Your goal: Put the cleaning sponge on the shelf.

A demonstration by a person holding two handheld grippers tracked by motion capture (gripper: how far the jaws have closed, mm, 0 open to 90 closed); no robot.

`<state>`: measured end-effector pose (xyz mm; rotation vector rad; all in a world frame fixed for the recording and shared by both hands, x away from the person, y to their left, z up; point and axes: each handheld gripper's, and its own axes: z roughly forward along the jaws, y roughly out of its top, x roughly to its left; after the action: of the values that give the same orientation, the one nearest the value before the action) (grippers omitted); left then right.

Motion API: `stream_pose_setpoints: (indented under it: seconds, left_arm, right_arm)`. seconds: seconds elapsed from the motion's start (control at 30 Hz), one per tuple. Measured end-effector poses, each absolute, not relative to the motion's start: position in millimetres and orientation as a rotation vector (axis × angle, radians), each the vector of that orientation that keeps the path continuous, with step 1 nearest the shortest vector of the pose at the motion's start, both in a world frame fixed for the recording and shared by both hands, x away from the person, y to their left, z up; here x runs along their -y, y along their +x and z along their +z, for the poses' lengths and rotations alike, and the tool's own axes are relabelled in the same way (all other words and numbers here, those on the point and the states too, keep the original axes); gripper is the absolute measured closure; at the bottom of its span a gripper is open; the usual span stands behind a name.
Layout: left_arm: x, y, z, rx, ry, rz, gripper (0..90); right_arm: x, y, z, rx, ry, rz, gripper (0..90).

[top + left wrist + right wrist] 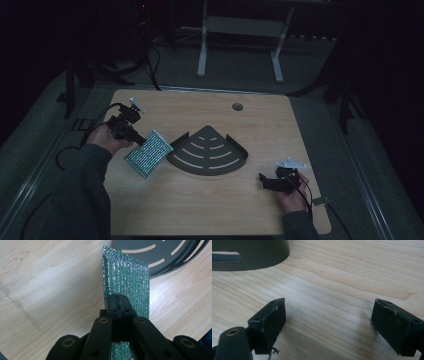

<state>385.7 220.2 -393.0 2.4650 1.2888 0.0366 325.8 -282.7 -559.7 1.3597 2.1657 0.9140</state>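
Observation:
A glittery green scouring pad (148,153) hangs above the wooden table at the left, pinched by my left gripper (138,139). In the left gripper view the jaws are pressed together on the pad (126,282) near its lower end, the gripper (119,304) shut on it, and the pad's far end reaches the rim of a dark fan-shaped slotted rack (160,255). That rack (208,151) lies at the table's middle. My right gripper (263,180) rests low at the front right, open (328,322), with bare wood between its pads.
The wooden table (200,210) has a round cable hole (237,106) at the back. A white metal frame (240,30) stands on the floor behind the table. Cables trail off the left edge. The rack's curved wall (249,255) shows ahead of the right gripper.

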Motion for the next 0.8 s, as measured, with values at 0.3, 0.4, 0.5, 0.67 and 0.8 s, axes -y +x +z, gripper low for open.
stream_pose_setpoints:
  seconds: [0.3,0.4,0.5,0.67,0.8]
  left_arm:
    - [-209,394,-387,-1.257,2.468,0.038,90.0]
    - [-205,398,-386,-1.248,2.474,0.041,90.0]
    - [-202,401,-386,-1.236,2.482,0.026,90.0]
    - [-196,405,-387,-1.226,2.494,0.024,90.0]
    - [-190,408,-385,-1.216,2.5,0.028,90.0]
  right_arm:
    - [283,326,-560,-2.165,1.36,0.914,12.4]
    - [283,326,-560,-2.165,1.361,0.915,12.3]
    - [283,326,-560,-2.165,1.361,0.915,12.3]
    - [283,326,-560,-2.165,1.361,0.915,12.3]
    - [283,326,-560,-2.164,1.362,0.916,12.4]
